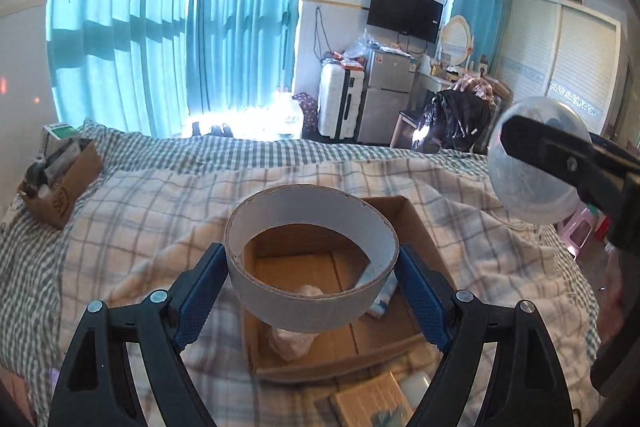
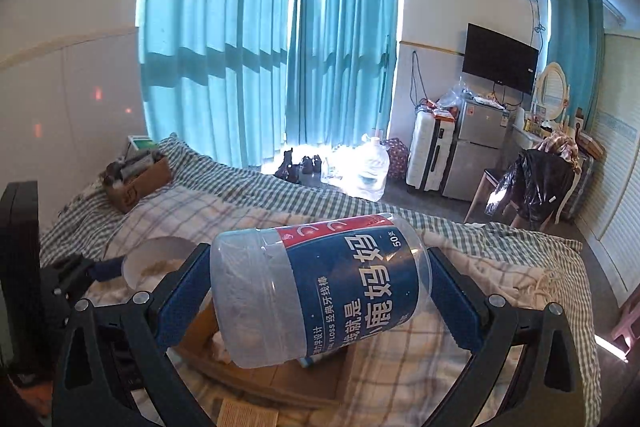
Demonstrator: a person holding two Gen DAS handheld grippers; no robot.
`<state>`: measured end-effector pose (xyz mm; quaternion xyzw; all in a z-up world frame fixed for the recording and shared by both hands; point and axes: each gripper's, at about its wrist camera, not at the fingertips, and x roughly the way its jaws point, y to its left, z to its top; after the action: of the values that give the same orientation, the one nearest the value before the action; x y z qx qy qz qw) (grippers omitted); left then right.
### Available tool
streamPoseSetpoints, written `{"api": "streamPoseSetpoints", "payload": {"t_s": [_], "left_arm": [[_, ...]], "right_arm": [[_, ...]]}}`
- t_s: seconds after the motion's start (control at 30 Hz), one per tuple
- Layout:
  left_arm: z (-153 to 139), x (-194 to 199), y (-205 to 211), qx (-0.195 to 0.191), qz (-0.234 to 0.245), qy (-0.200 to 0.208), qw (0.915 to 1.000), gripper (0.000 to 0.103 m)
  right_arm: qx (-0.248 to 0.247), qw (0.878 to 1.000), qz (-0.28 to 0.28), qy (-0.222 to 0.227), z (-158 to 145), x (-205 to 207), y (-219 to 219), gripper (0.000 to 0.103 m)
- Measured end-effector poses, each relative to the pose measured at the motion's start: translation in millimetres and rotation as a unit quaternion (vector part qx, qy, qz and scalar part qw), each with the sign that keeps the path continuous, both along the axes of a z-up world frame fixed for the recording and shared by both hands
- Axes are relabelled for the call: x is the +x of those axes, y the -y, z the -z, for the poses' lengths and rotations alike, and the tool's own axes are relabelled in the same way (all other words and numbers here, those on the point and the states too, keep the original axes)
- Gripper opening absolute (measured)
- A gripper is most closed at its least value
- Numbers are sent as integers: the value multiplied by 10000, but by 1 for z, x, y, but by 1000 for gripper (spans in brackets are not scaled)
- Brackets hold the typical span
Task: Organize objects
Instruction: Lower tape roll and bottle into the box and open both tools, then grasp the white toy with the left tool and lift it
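While clamped, tape roll (image 1: 312, 259) (left gripper (image 1: 312, 291)), floss jar (image 2: 320, 291) (right gripper (image 2: 316, 303)).

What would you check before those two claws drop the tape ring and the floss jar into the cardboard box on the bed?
1. Left gripper firmly clamps the tape roll by its sides: ok.
2. Right gripper holds the floss jar, lying sideways, by its two ends: ok.
3. Tape roll sits over the open cardboard box: ok.
4. Floor of the box has free space: ok in part; crumpled white paper lies near the front.
5. Jar lid closed: cannot tell.
6. The two grippers are apart from each other: ok.
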<state>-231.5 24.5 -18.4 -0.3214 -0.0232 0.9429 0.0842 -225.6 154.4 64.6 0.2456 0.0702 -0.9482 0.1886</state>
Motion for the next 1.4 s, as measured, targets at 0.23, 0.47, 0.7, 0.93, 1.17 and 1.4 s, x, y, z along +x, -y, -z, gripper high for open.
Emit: {"api": "streamPoseSetpoints", "payload": {"t_s": [0.23,0.47,0.7,0.93,1.17,1.4], "left_arm": [[32,-41,1,-49,90,135,9999,86],[60,-58,-8,-197,291,306,9989,87],[66,-50,0,-85,41,606,9981,103],[14,0,15,362,-201,365,9985,103],[-43,56,14,11,-361,-133,9993,103],[-26,93,31,-155,-520,81,9985,103]], "right_arm": [[29,9995,-8,320,37,-64,19,101],[149,9968,-67,786,90,-97,28,101],[-91,9969,24,777,79,-82,4,103],[-47,9980,220,597,27,-19,-31,103],[362,9990,262,101,-29,61,-31,103],[472,9977,365,314,-12,115,-35,103]]}}
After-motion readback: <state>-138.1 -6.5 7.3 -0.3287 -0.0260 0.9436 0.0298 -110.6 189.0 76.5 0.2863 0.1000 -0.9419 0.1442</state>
